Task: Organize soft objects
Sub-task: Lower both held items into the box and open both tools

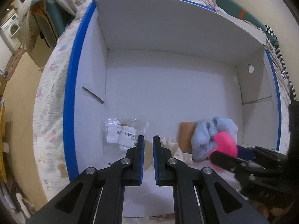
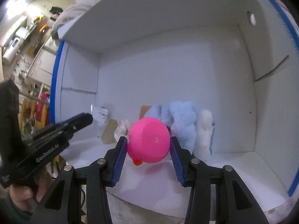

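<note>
My right gripper (image 2: 148,145) is shut on a pink rubber duck (image 2: 149,140), held low inside a white cardboard box with blue rims (image 2: 168,74). The duck's orange beak points down. It also shows in the left wrist view (image 1: 225,143), with the right gripper (image 1: 224,158) behind it. A light blue plush toy (image 2: 183,119) lies just behind the duck; it shows in the left wrist view too (image 1: 211,136). My left gripper (image 1: 148,140) hangs over the box's near left part, its jaws nearly closed with nothing between them.
On the box floor lie a clear plastic bag with a barcode label (image 1: 123,132), a brown card (image 1: 186,132) and a small cream plush piece (image 1: 173,145). The box (image 1: 74,93) rests on a bed with patterned bedding (image 1: 48,100).
</note>
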Motion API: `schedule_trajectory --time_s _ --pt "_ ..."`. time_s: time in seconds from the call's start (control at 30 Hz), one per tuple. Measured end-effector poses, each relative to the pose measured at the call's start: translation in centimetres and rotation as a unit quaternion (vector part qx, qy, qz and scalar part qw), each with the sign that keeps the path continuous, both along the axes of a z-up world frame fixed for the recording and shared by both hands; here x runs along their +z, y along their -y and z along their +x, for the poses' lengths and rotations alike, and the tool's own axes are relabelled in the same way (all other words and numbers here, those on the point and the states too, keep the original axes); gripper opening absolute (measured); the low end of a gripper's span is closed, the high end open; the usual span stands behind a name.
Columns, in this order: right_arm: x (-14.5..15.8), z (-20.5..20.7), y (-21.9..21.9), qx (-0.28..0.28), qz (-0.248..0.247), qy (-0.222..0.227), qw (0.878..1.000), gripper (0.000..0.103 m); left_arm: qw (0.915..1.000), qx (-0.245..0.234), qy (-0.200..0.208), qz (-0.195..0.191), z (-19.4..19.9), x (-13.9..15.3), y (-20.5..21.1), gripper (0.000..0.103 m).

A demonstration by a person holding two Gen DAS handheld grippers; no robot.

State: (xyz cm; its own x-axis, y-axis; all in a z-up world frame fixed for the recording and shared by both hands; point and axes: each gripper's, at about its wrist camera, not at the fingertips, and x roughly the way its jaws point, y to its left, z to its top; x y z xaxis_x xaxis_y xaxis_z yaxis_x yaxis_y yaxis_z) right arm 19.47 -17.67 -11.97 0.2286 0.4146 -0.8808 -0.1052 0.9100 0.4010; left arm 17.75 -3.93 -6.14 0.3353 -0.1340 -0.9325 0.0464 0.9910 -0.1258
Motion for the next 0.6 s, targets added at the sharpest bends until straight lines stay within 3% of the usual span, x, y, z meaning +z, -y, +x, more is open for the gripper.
schedule_trajectory --time_s 0.43,0.5,0.6 --pt "0.1 -0.1 0.6 -0.006 0.006 0.000 1.000 0.050 0.9998 -0.009 0.016 0.012 -0.3 0.3 0.8 0.008" --pt "0.2 0.0 1.0 -0.013 0.012 0.000 1.000 0.065 0.9997 -0.010 0.018 0.013 -0.4 0.4 0.9 0.009" --pt "0.5 0.1 1.5 -0.026 0.025 0.000 0.999 0.067 0.9996 -0.011 0.022 0.014 -0.6 0.7 0.8 0.011"
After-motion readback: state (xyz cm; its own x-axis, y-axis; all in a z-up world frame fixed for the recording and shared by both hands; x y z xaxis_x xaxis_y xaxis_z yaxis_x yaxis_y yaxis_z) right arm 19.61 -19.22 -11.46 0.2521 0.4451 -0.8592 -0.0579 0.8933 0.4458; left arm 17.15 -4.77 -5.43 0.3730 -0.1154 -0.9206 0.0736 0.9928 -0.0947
